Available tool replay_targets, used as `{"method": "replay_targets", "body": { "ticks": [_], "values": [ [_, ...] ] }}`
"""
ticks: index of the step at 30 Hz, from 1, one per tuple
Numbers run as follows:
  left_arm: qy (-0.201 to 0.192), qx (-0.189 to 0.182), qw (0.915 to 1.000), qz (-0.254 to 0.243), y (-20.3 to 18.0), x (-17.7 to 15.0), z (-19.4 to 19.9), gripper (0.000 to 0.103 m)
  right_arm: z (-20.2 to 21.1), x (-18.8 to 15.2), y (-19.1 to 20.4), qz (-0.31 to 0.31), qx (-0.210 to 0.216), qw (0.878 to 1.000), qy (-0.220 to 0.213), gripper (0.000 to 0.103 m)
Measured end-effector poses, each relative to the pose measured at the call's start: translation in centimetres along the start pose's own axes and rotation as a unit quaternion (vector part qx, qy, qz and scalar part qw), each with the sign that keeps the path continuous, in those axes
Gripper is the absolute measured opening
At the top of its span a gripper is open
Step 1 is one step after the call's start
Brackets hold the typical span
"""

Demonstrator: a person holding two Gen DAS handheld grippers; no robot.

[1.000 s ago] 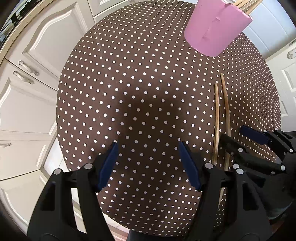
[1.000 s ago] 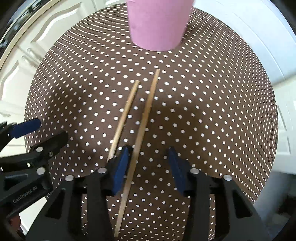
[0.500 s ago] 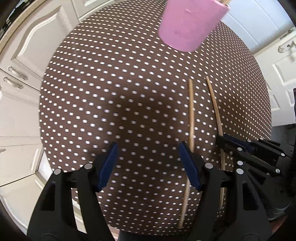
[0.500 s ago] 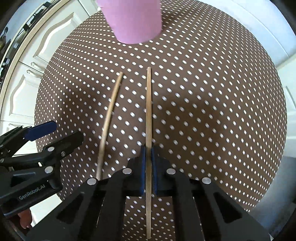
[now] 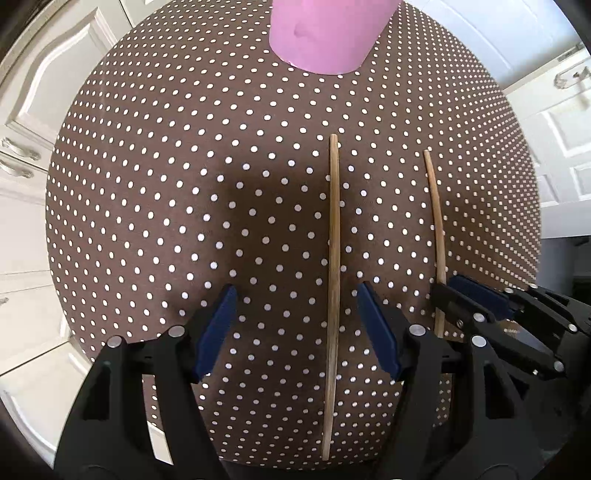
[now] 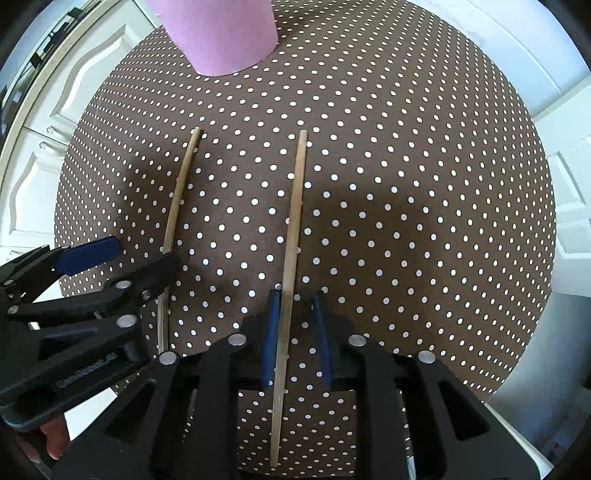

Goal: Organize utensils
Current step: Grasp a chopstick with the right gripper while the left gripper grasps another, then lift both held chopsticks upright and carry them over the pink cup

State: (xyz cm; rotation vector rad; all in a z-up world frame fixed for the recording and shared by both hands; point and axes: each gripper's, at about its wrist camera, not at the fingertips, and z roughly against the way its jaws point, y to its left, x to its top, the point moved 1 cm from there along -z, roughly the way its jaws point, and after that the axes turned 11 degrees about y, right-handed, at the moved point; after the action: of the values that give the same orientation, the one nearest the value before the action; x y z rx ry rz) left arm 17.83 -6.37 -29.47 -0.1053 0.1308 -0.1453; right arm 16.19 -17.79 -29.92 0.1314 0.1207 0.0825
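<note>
Chopsticks: two flat on worktop [image 5: 147, 184] near pink holder [image 5: 325, 33]. R gripper [image 6: 295, 332] just clamped one [image 6: 291, 229], then eased apart; stick between pads, unpinched. L gripper [image 5: 295, 325] wide, now straddling other [image 5: 334, 240]. I'd regrip.

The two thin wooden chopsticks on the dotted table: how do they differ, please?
One thin wooden chopstick lies untouched between the left tongs' wide-open jaws; the other chopstick sits against one pad between the right tongs' narrow jaws, which have just been opening. Both point toward the pink cup.
</note>
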Motion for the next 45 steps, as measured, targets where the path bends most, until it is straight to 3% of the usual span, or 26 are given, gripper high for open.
{"method": "replay_targets", "body": {
  "ticks": [2,5,7,11,14,16,18,19,23,30,36,45],
  "values": [
    [-0.005,0.015,0.9999,-0.007,-1.0,0.1,-0.3,0.060,0.4,0.3,-1.4,-0.005,0.010,1.000,0.001,0.020],
    [-0.023,0.053,0.9982,-0.016,-2.7,0.2,-0.6,0.035,0.8,0.4,-3.0,-0.010,0.023,1.000,0.004,0.023],
    [-0.025,0.041,0.9988,-0.011,-2.8,0.2,-0.6,0.032,0.7,0.7,-3.7,-0.013,0.032,0.999,0.006,0.027],
    [-0.025,-0.001,0.9990,0.038,-1.2,0.5,-0.4,0.010,0.7,1.6,-3.9,-0.015,0.036,0.999,0.010,0.037],
    [-0.023,-0.042,0.9973,0.056,0.1,0.5,-0.4,0.006,0.7,2.1,-3.6,-0.006,0.015,1.000,0.002,0.037],
    [-0.024,-0.047,0.9970,0.057,0.3,0.3,-0.3,0.006,0.7,2.4,-3.1,0.004,-0.002,1.000,-0.002,0.036],
    [-0.026,-0.038,0.9977,0.050,-0.1,0.1,-0.4,0.006,0.8,2.6,-2.8,0.012,-0.029,0.999,-0.010,0.024],
    [-0.027,-0.036,0.9979,0.047,1.8,-0.1,-0.4,0.006,0.8,2.7,-3.0,0.014,-0.039,0.999,-0.014,0.019],
    [-0.030,-0.035,0.9983,0.036,2.3,0.3,0.2,0.006,0.9,3.0,-4.1,-0.014,-0.013,1.000,-0.015,0.006],
    [-0.053,-0.034,0.9978,0.019,2.3,0.4,2.6,0.006,2.4,3.4,-6.0,-0.039,0.020,0.999,-0.030,0.005],
    [-0.091,-0.036,0.9951,0.006,2.5,1.0,5.1,0.006,5.8,4.1,-6.9,-0.060,0.048,0.994,-0.079,0.005],
    [-0.161,-0.036,0.9862,-0.005,3.6,1.0,10.2,0.006,14.7,2.8,-8.3,-0.073,0.062,0.982,-0.163,0.005]
  ]
}}
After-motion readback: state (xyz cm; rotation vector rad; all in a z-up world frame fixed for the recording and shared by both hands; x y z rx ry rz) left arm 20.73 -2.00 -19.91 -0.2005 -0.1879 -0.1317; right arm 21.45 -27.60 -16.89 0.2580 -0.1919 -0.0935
